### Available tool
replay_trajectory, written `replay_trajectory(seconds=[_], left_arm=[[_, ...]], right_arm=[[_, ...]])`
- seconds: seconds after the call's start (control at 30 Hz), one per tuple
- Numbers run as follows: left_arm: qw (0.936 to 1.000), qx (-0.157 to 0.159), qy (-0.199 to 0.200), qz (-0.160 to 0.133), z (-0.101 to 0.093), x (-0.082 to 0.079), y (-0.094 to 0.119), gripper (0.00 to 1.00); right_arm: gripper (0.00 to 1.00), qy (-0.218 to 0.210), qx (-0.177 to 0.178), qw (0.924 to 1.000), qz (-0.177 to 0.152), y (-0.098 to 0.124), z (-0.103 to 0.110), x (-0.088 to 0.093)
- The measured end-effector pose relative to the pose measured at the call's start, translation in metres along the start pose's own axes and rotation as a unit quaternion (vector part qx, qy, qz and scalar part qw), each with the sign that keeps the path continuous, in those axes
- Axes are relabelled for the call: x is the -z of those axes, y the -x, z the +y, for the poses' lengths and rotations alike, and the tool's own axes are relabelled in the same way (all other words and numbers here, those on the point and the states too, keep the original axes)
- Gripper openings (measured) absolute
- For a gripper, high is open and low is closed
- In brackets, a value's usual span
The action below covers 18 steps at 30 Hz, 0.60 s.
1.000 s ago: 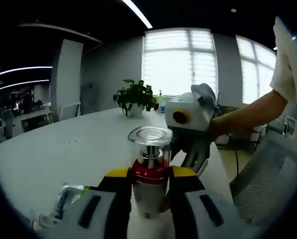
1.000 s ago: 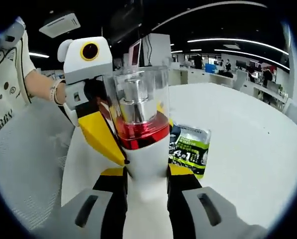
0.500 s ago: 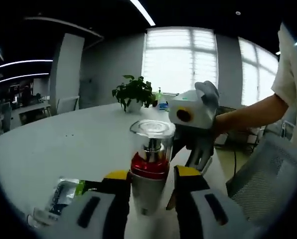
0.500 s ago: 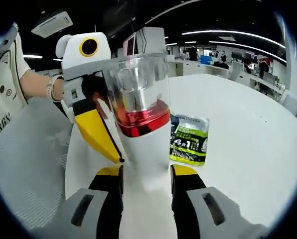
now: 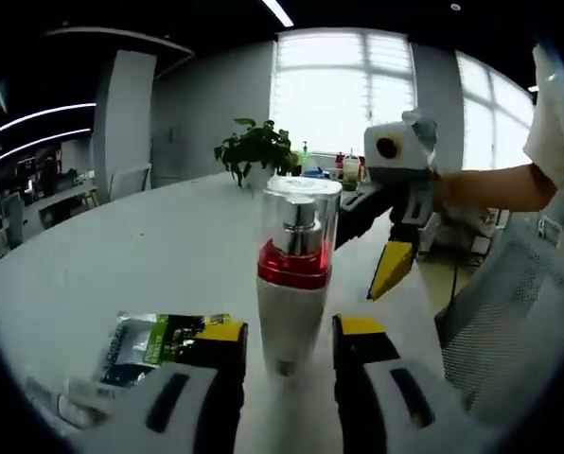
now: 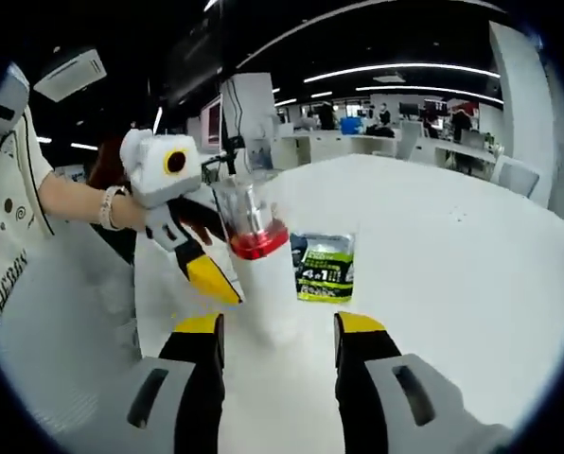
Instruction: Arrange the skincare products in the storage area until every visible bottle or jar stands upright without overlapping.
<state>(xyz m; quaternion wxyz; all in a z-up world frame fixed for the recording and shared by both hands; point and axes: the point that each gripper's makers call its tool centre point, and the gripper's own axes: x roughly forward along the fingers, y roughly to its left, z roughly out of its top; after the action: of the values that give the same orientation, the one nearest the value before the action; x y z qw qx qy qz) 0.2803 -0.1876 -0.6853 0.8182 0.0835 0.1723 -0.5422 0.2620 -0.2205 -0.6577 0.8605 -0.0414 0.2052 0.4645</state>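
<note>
A pump bottle (image 5: 296, 274) with a white body, red band and clear cap stands upright on the white table (image 5: 121, 265). My left gripper (image 5: 289, 331) is open, its yellow-tipped jaws on either side of the bottle's base with a gap on each side. Beyond the bottle, the right gripper (image 5: 377, 241) hangs apart from it, held by a person's hand. In the right gripper view the same bottle (image 6: 254, 265) stands ahead of my open right gripper (image 6: 279, 326). The left gripper's yellow finger (image 6: 211, 279) sits close beside the bottle.
A green sachet (image 6: 323, 268) lies flat just behind the bottle, also by my left jaw (image 5: 159, 338). A potted plant (image 5: 256, 170) and small bottles (image 5: 343, 168) stand at the table's far end. A mesh chair (image 5: 509, 322) is off the table's edge.
Both grippers have opened and let go of the bottle. The right gripper has drawn well back, the left one a little. The bottle now stands free on the table.
</note>
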Motion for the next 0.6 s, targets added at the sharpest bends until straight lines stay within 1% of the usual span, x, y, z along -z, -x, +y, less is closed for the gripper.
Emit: replay_trajectory(seconds=[0.03,0.07,0.1,0.17,0.2,0.23,0.27,0.33,0.37,0.4,0.43,0.53,0.6], left_arm=[[1.0000,0.000,-0.001,0.004,-0.001,0.002,-0.001,0.32],[1.0000,-0.003,-0.003,0.008,0.001,0.006,-0.001,0.32],[0.9999,-0.004,-0.004,0.012,0.001,0.008,-0.001,0.32],[0.9999,-0.006,-0.002,0.013,0.001,0.009,-0.002,0.30],[0.9999,-0.008,-0.002,0.013,0.001,0.008,-0.002,0.30],[0.9998,-0.011,0.002,0.014,0.001,0.008,-0.002,0.29],[0.9998,-0.013,0.005,0.012,0.001,0.008,-0.002,0.29],[0.9998,-0.018,0.004,0.012,0.002,0.008,-0.004,0.28],[0.9997,-0.019,0.004,0.012,0.002,0.008,-0.004,0.28],[0.9997,-0.020,0.004,0.013,0.003,0.008,-0.003,0.27],[0.9997,-0.020,0.004,0.014,0.004,0.009,-0.003,0.27],[0.9997,-0.022,0.003,0.015,0.006,0.011,-0.002,0.26],[0.9997,-0.022,0.001,0.014,0.006,0.011,-0.003,0.25]], right_arm=[[0.45,-0.002,0.000,0.9999,-0.017,0.000,-0.002,-0.007],[0.45,-0.002,0.000,0.9997,-0.025,0.000,0.001,-0.012],[0.46,-0.002,-0.001,0.9996,-0.027,-0.001,0.002,-0.013],[0.48,0.003,0.002,0.9992,-0.040,-0.007,0.012,-0.026],[0.48,0.007,0.001,0.9991,-0.041,-0.010,0.015,-0.028],[0.48,0.011,0.005,0.9990,-0.042,-0.012,0.011,-0.029],[0.48,0.021,0.008,0.9985,-0.050,-0.015,0.011,-0.034],[0.47,0.021,0.007,0.9979,-0.061,-0.022,0.017,-0.042],[0.46,0.022,0.010,0.9978,-0.062,-0.025,0.018,-0.044],[0.45,0.037,0.023,0.9970,-0.064,-0.028,0.015,-0.048],[0.45,0.042,0.023,0.9970,-0.061,-0.031,0.016,-0.048],[0.42,0.036,0.028,0.9962,-0.075,-0.035,0.012,-0.055],[0.40,0.037,0.029,0.9961,-0.074,-0.037,0.008,-0.055]])
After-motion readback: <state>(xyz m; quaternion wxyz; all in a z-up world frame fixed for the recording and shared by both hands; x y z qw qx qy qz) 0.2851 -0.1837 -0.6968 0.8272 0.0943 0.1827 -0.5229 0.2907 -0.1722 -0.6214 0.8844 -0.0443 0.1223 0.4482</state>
